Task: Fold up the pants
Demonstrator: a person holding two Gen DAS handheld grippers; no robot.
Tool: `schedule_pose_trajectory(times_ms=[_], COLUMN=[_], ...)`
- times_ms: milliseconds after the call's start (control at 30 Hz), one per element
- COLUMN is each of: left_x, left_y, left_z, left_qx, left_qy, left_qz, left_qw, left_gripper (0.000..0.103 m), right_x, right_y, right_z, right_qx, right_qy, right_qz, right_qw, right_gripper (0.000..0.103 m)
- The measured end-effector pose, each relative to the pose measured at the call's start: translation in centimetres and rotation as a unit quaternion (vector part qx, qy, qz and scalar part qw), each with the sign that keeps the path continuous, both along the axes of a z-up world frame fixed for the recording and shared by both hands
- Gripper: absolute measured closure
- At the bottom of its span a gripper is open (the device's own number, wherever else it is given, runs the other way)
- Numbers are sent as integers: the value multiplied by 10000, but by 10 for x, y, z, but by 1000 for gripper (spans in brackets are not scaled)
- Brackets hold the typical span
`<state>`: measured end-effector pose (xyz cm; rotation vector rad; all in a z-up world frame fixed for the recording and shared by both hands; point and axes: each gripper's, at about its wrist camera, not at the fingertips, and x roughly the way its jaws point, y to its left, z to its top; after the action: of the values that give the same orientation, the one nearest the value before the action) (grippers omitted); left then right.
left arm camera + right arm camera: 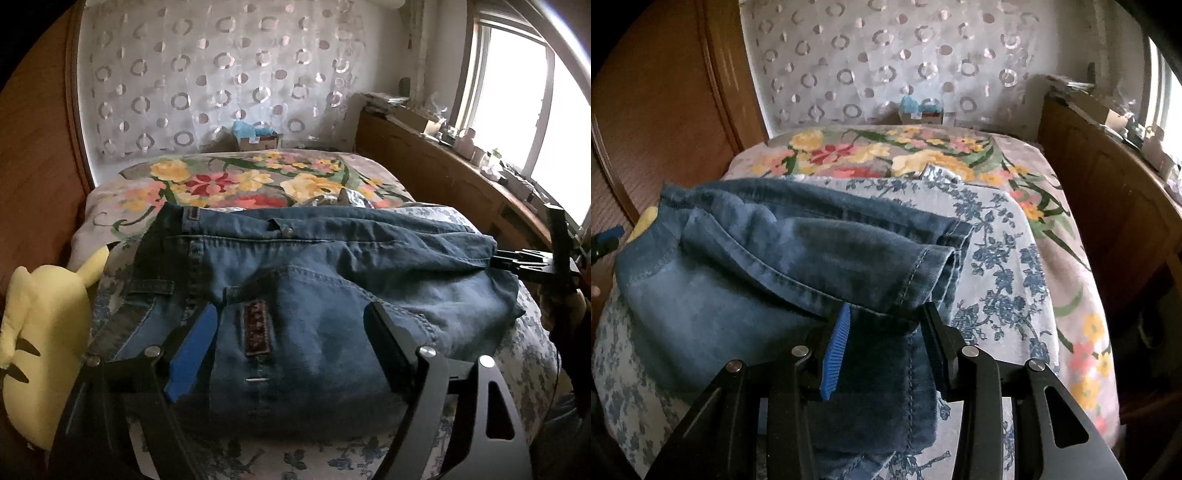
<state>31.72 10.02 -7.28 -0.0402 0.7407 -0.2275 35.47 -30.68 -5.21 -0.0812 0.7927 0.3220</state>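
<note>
Left wrist view, then right wrist view: jeans partly folded on the bed, one claw apart, one around the hem.

Left wrist view shows jeans (314, 295) lying across blue-flowered bedding (532, 354), waistband end nearest, leather patch up. Left gripper (291, 343) hovering just over the waist, jaws spread wide and holding nothing, probably ready to pin or pinch that end. Right gripper (517, 260) visible at the far edge of the denim, touching the cloth. Yellow plush toy (40, 332) just beside the waistband. Right wrist view looks along the leg ends, hems stacked and doubled toward the waist. Right gripper's jaws part-way closed with a fold of denim between them; firm clamping cannot be told, though likely gripped for carrying the leg over.
</note>
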Motion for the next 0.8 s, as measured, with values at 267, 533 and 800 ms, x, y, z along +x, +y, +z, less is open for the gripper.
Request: schedule_pose_trajectory(times_ms=[267, 533, 800], left_x=[9, 17, 22], left_y=[18, 32, 36], left_z=[-2, -3, -5], left_qx=[74, 96, 88], left_qy=[62, 38, 43], left_qz=[118, 267, 293], left_qw=[9999, 9996, 9995], left_gripper=[21, 21, 21], right_x=[13, 43, 86], right_y=[11, 8, 4], right_z=[16, 43, 40], right_qx=[-279, -394, -848], right_qy=[-202, -751, -785], right_qz=[362, 171, -320], right_qw=[9987, 9962, 9928], right_gripper=[98, 99, 99])
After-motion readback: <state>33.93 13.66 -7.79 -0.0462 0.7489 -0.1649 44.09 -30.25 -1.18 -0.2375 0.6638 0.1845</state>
